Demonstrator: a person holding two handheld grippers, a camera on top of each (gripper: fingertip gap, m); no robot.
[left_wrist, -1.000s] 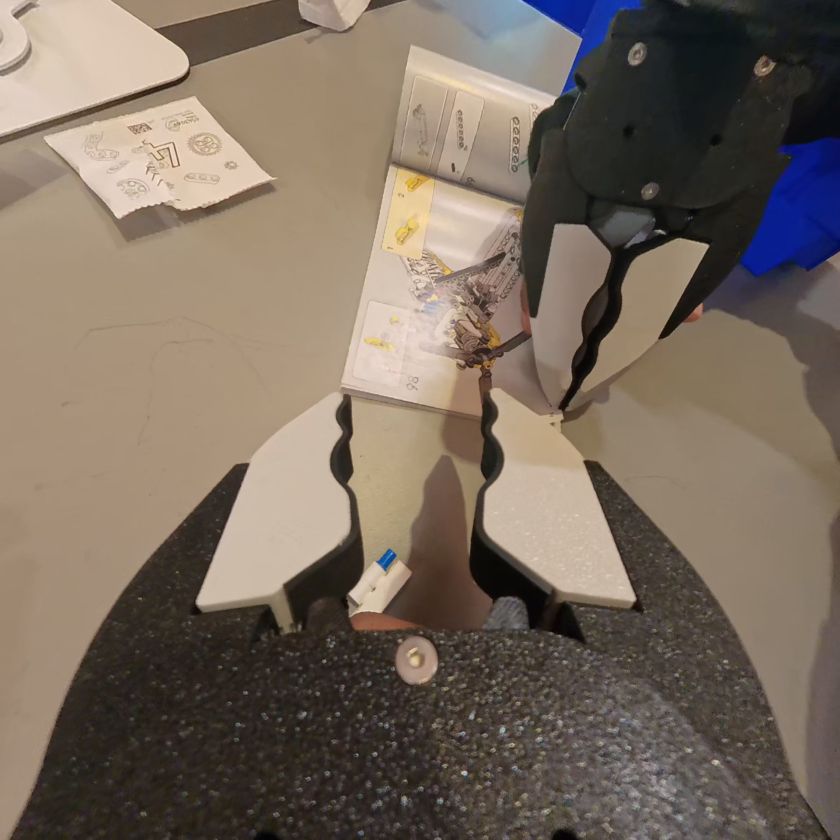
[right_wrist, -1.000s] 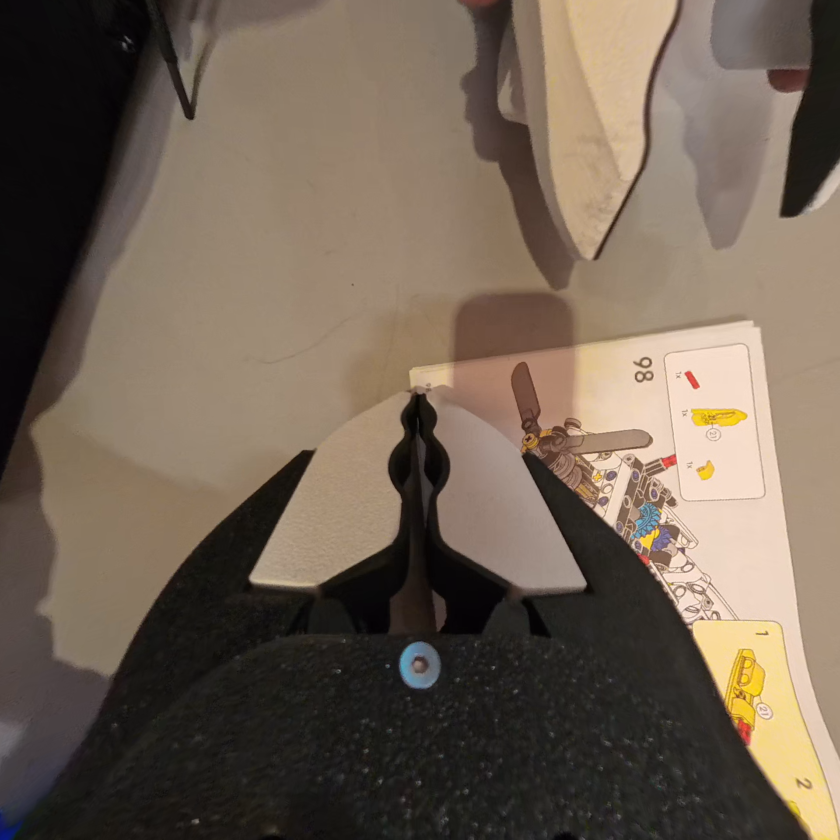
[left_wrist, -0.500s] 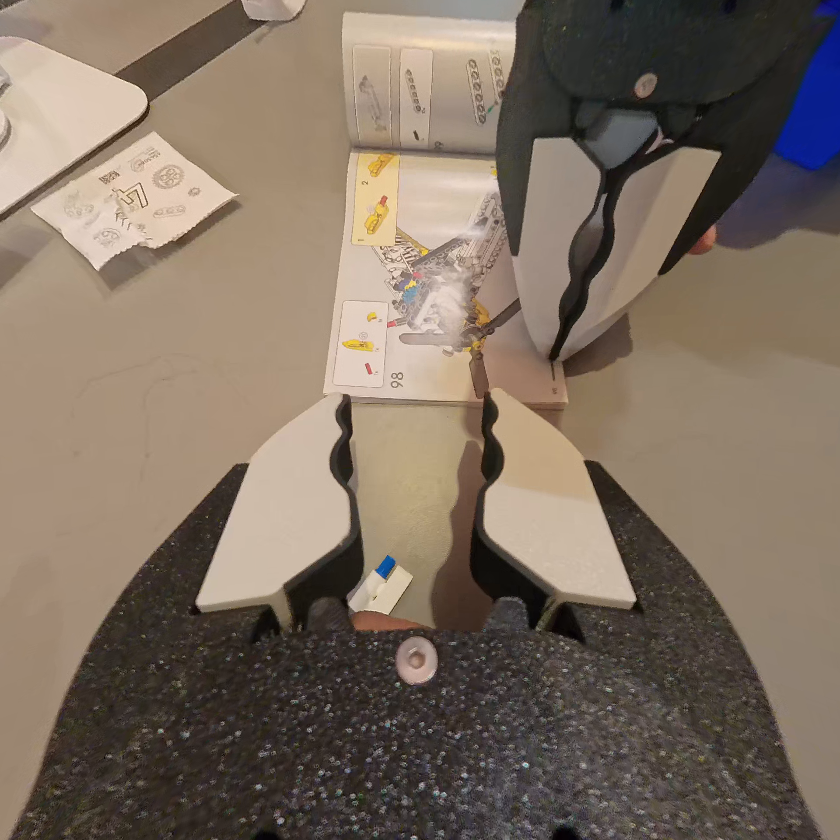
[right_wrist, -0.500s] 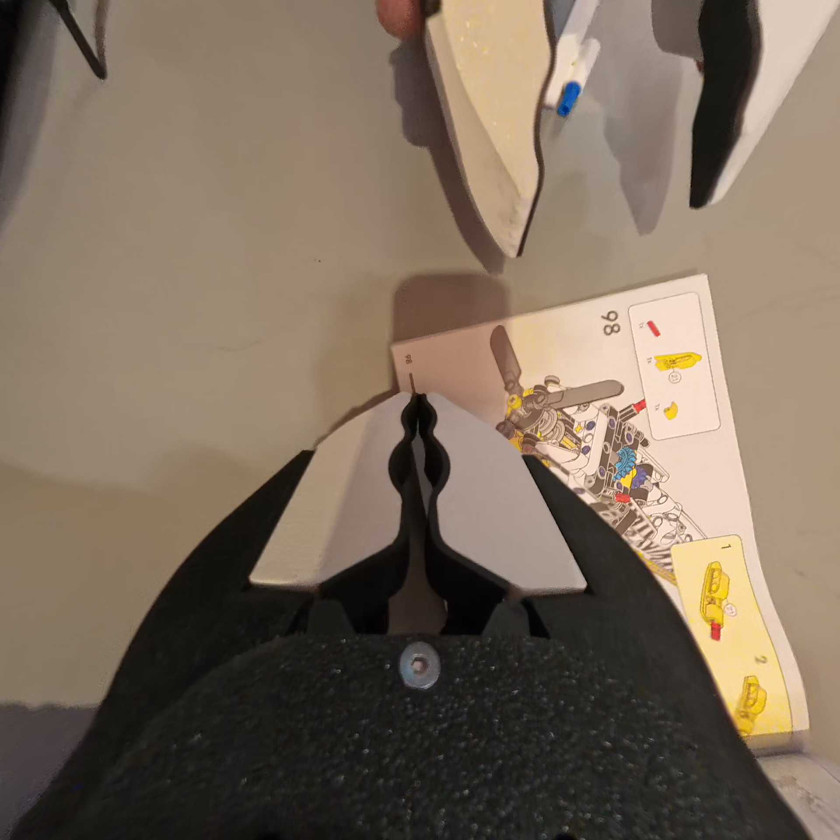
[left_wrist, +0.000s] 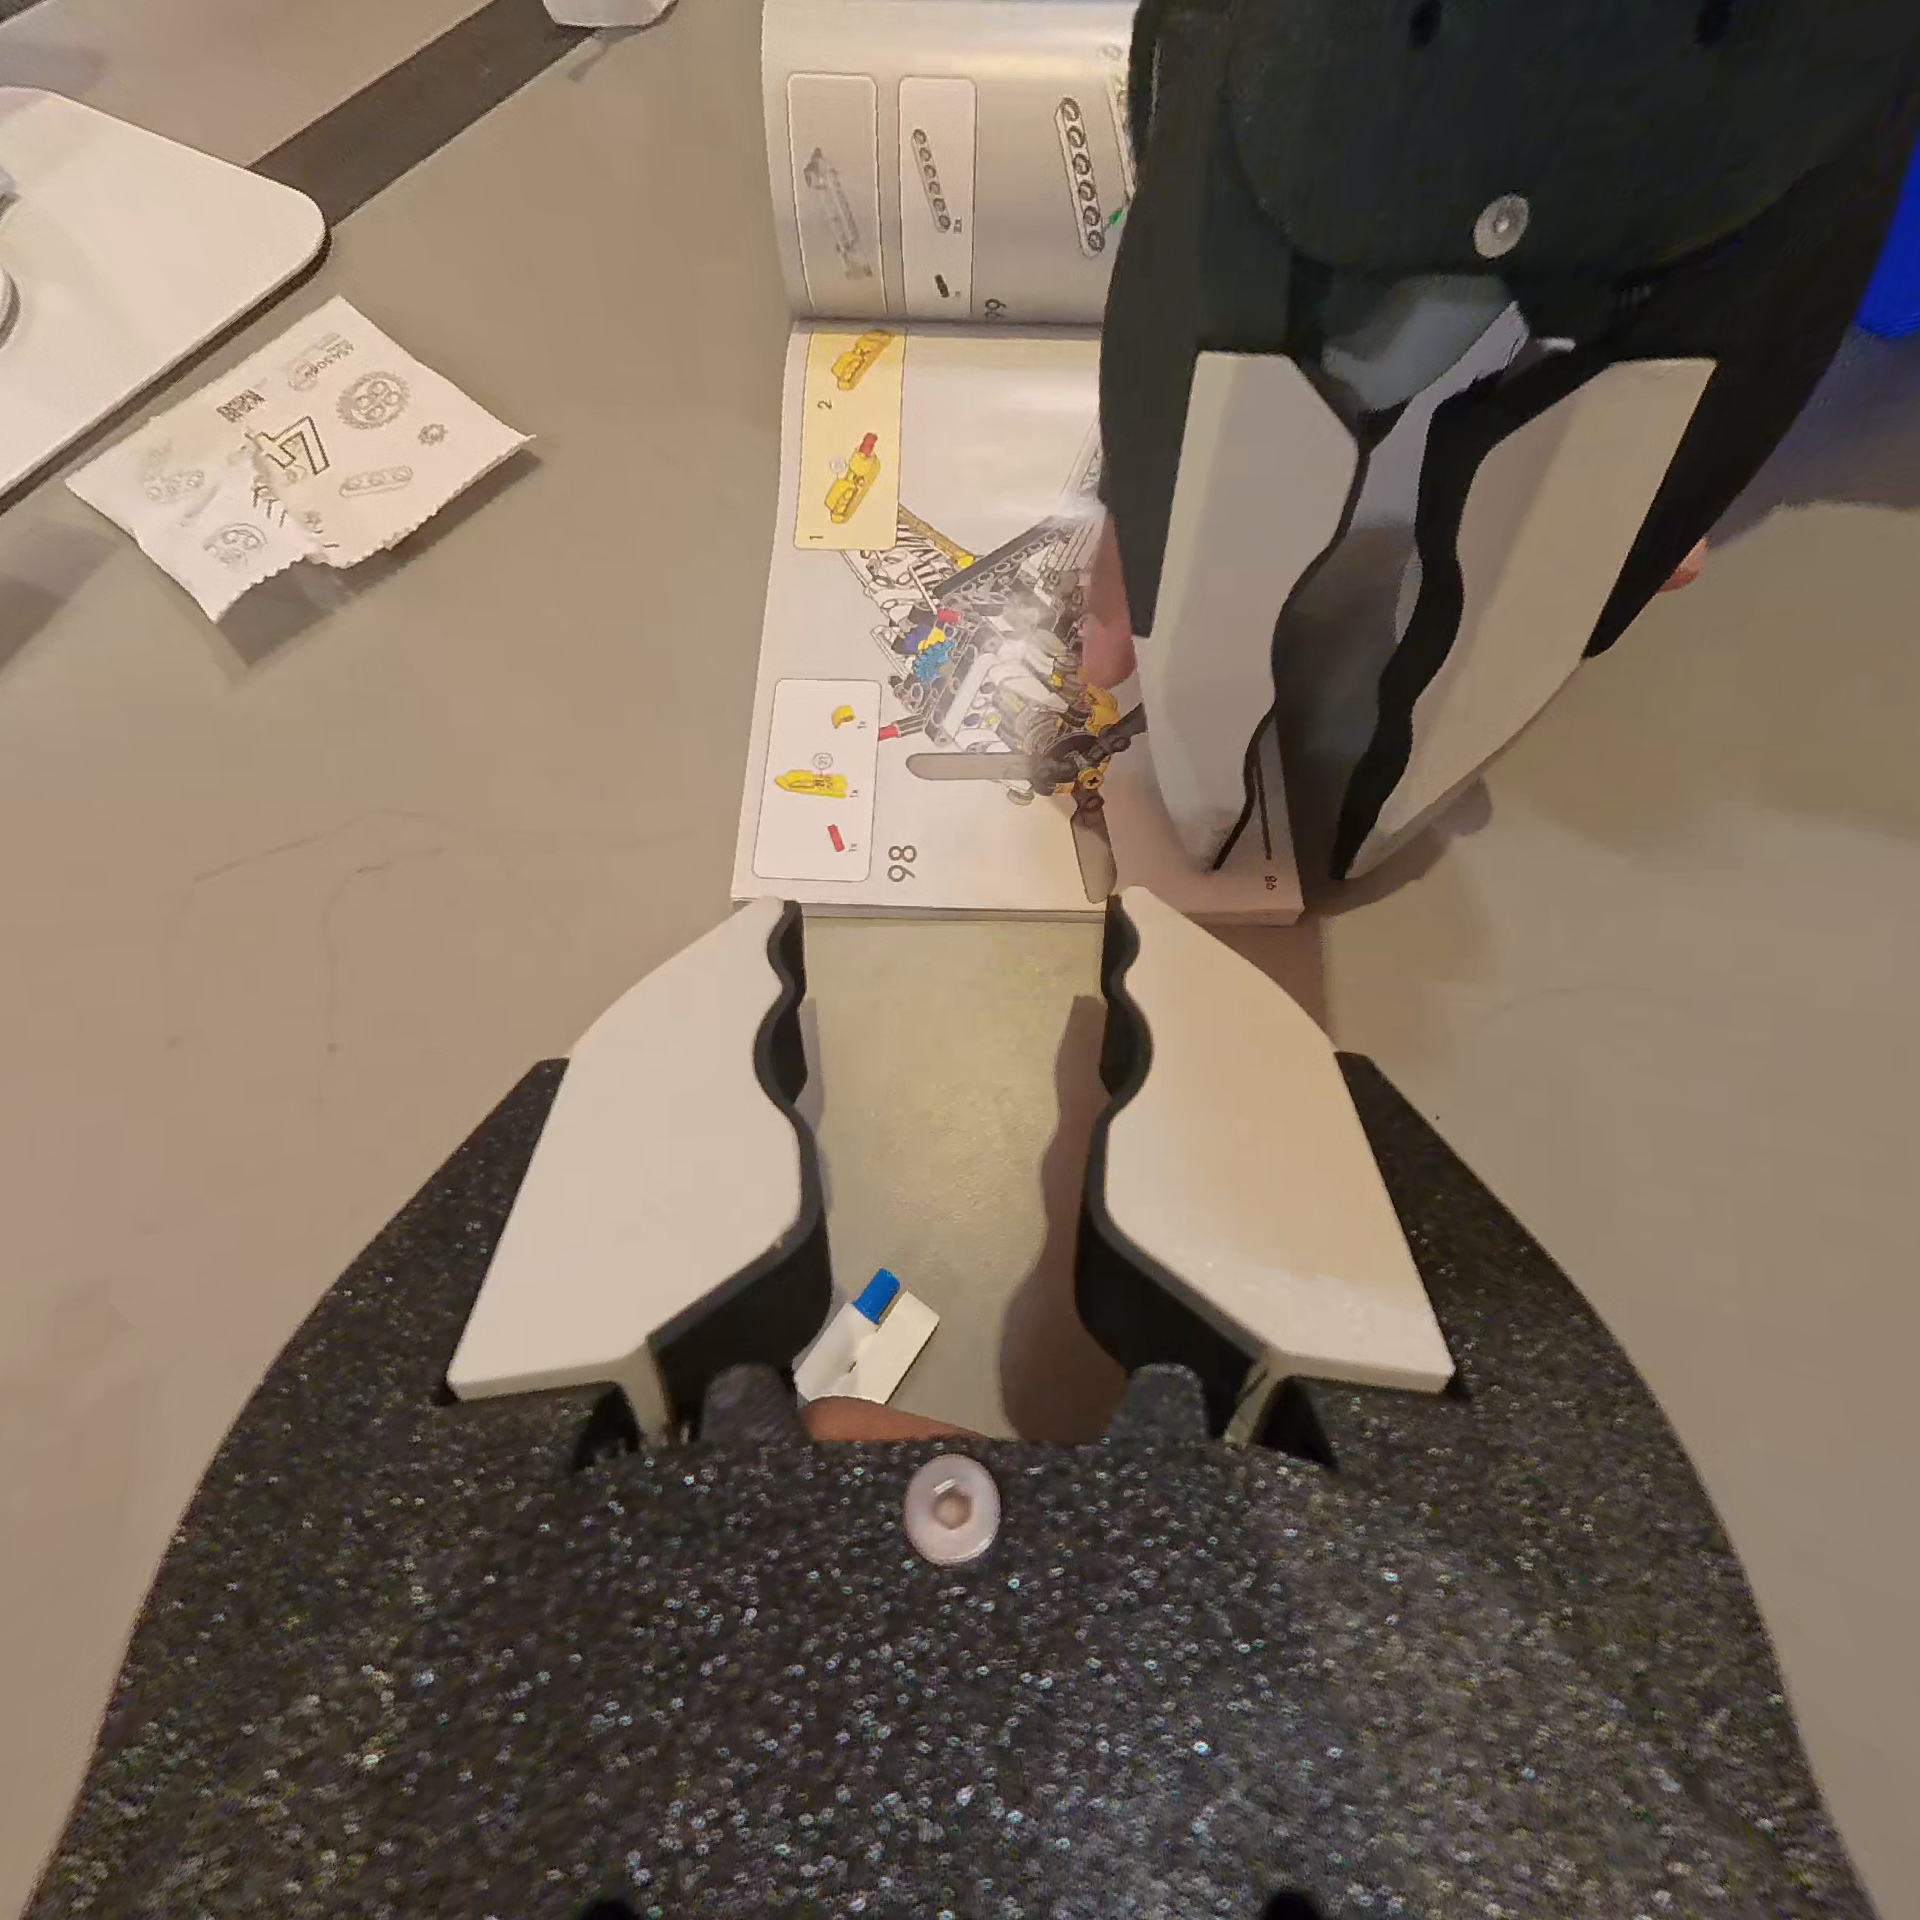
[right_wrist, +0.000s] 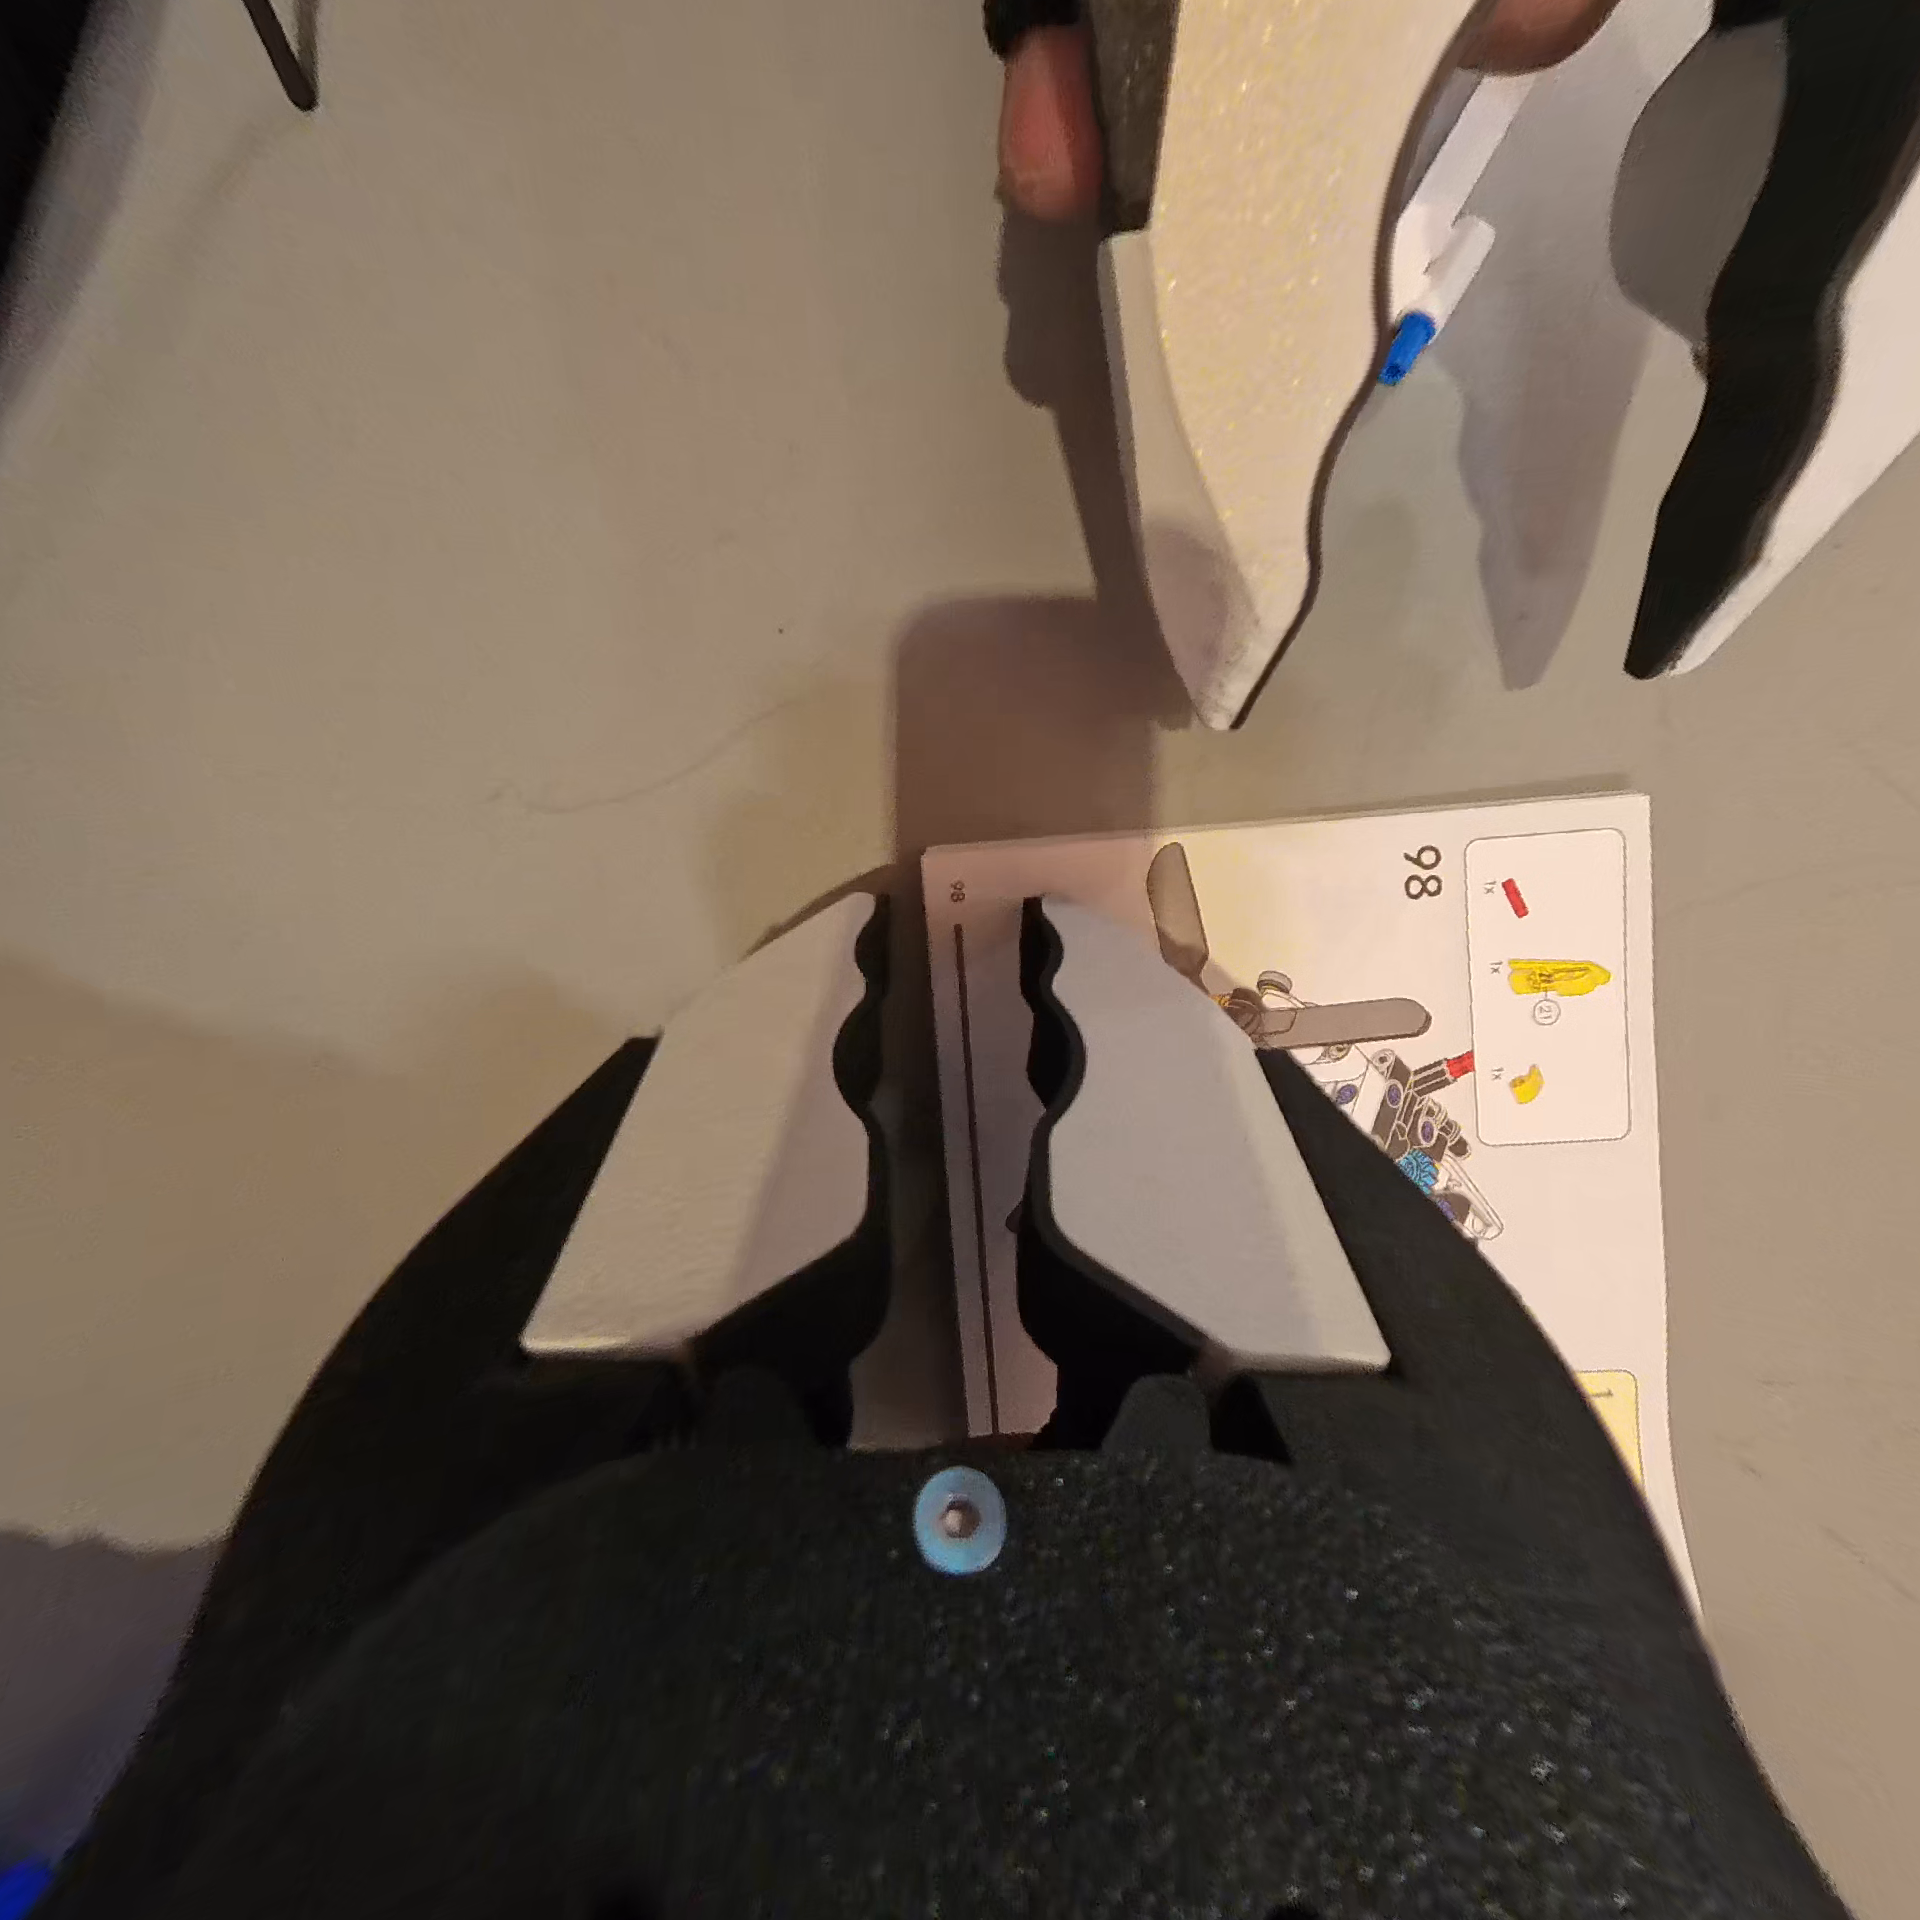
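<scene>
right wrist view shows the right gripper with its fingers now parted by a narrow gap; half a second ago and a second ago the two pads were pressed flat together. the near corner strip of the open instruction booklet lies in that gap, flat on the grey table. one finger is over the page, the other is over bare table beside the booklet's edge. no pad presses on the paper, so nothing is gripped.

left wrist view confirms this: the right gripper stands steeply on the booklet's near right corner, tips straddling the page edge, jaws apart. in the earlier frames the same tips met as one point at that corner.

the left gripper is wide open, as it was in both earlier frames, holding nothing between its pads. its fingertips sit just short of the booklet's near edge, with bare table between them. a small white piece with a blue tip sits deep at the root of its fingers, against the inner side of the left finger, in the same place as before. the booklet has drawn closer and squarer to the left fingers over the last second.

left of the left fingers, well apart, lies a torn white paper bag, and beyond it a white tray.
</scene>
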